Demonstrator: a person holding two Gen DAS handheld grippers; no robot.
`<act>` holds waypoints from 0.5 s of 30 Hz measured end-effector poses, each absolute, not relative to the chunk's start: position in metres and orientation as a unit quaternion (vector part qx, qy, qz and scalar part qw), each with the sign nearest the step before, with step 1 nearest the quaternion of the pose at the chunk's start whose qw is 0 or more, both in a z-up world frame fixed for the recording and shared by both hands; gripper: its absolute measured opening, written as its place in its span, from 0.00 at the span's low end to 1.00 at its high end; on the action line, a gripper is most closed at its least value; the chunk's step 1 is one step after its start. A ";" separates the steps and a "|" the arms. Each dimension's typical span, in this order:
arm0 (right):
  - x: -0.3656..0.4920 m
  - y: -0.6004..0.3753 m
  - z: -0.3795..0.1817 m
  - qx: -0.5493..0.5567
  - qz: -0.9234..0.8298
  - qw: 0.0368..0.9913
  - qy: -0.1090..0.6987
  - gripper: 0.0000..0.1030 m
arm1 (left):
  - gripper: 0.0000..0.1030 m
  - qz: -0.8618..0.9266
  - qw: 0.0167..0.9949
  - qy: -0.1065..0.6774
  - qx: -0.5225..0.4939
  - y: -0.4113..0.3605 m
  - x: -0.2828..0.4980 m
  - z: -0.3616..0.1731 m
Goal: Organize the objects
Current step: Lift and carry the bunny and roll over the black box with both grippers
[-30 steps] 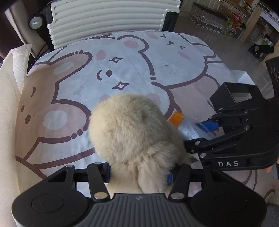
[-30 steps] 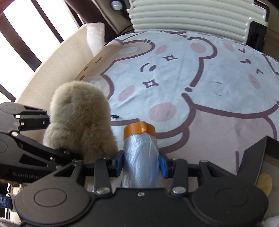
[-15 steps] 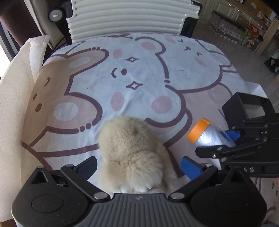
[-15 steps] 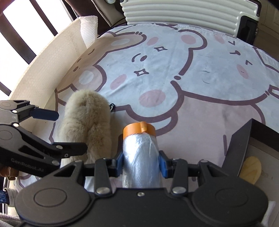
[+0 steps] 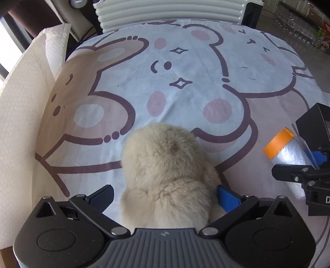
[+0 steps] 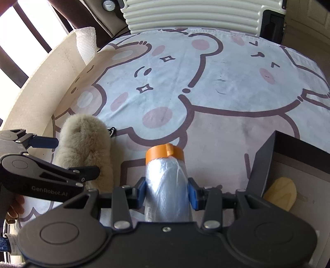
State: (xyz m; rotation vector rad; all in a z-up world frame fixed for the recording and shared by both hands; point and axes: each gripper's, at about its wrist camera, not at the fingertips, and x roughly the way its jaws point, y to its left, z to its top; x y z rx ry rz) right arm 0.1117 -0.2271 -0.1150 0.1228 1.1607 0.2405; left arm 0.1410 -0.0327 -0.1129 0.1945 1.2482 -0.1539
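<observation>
A fluffy beige plush toy (image 5: 167,171) lies on the bear-print tablecloth (image 5: 185,82). My left gripper (image 5: 165,196) points down over it, open wide. The blue pads (image 5: 226,198) stand on either side of the fur, the right one just brushing it. From the right wrist view the plush toy (image 6: 86,144) sits at the left, between the fingers of the left gripper (image 6: 70,156). My right gripper (image 6: 167,191) is shut on a roll of clear plastic film with an orange cap (image 6: 165,181). That roll (image 5: 288,152) and the right gripper (image 5: 305,162) show at the right edge of the left wrist view.
An open black box (image 6: 268,160) stands at the right, with a yellowish flat object (image 6: 280,191) inside. A white textured sheet (image 5: 20,123) rises along the table's left side. A white ribbed case (image 5: 169,10) stands behind the far edge.
My left gripper opened and let go of the plush toy, which now lies on the cloth, and then sank lower over it. The right gripper kept its hold on the roll and drifted right.
</observation>
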 end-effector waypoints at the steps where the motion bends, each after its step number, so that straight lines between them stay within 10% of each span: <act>1: 0.112 -0.227 -0.115 0.059 0.112 0.828 0.547 0.41 | 1.00 -0.070 0.800 0.589 0.084 -0.031 0.141 -0.116; 4: 0.112 -0.229 -0.116 0.059 0.108 0.827 0.548 0.41 | 1.00 -0.068 0.791 0.604 0.063 -0.028 0.141 -0.124; 9: 0.113 -0.227 -0.117 0.058 0.107 0.827 0.549 0.41 | 0.62 -0.080 0.787 0.610 0.055 -0.026 0.141 -0.123; 15: 0.111 -0.225 -0.113 0.056 0.103 0.829 0.546 0.41 | 0.48 -0.094 0.791 0.601 0.069 -0.029 0.137 -0.113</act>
